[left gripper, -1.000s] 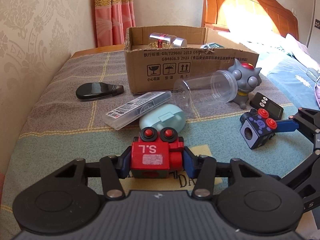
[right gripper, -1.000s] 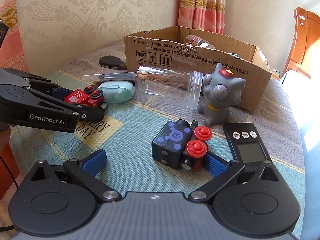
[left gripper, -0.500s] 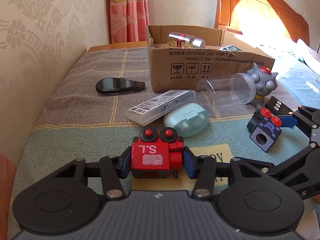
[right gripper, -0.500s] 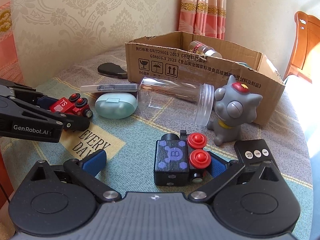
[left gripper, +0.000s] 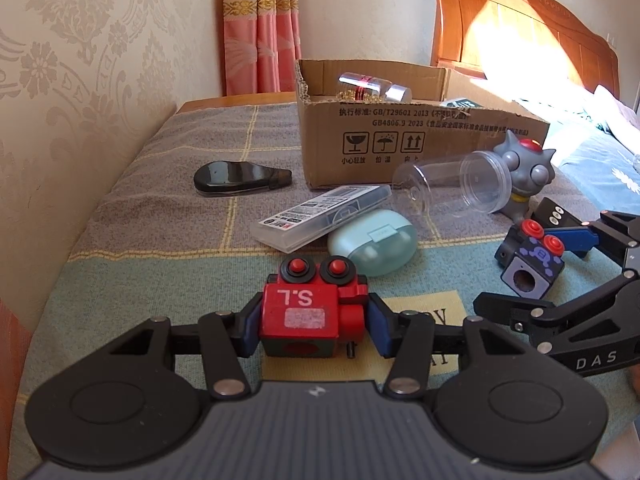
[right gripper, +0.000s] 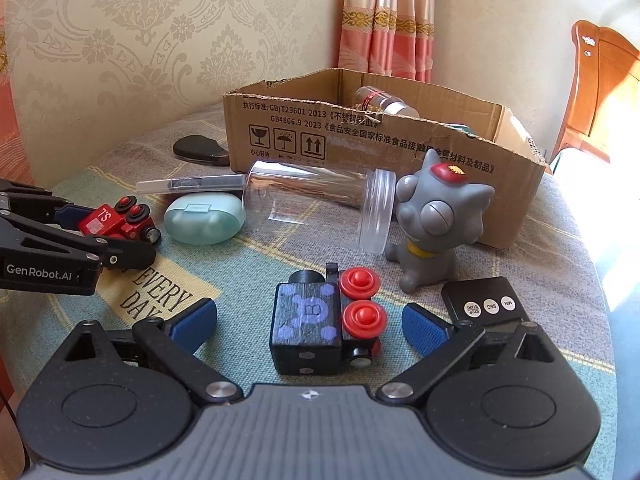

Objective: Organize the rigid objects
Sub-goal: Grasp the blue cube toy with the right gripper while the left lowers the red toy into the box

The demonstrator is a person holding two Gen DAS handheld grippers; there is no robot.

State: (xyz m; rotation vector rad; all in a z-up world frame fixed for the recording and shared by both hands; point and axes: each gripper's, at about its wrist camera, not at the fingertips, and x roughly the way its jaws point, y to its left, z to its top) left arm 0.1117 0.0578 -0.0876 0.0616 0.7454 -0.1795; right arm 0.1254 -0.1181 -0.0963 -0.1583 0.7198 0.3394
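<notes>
The left gripper has its jaws clamped on the red toy train, low over the patchwork cloth on the table. The right gripper has its jaws wide apart and closing, the black toy train sitting between them untouched. Behind stands the cardboard box, with the clear jar lying just before it.

The cardboard box wall hides all but the top of a bottle and a dark-labelled item, perhaps a packet. The timer display is covered by the right gripper's linkage.
</notes>
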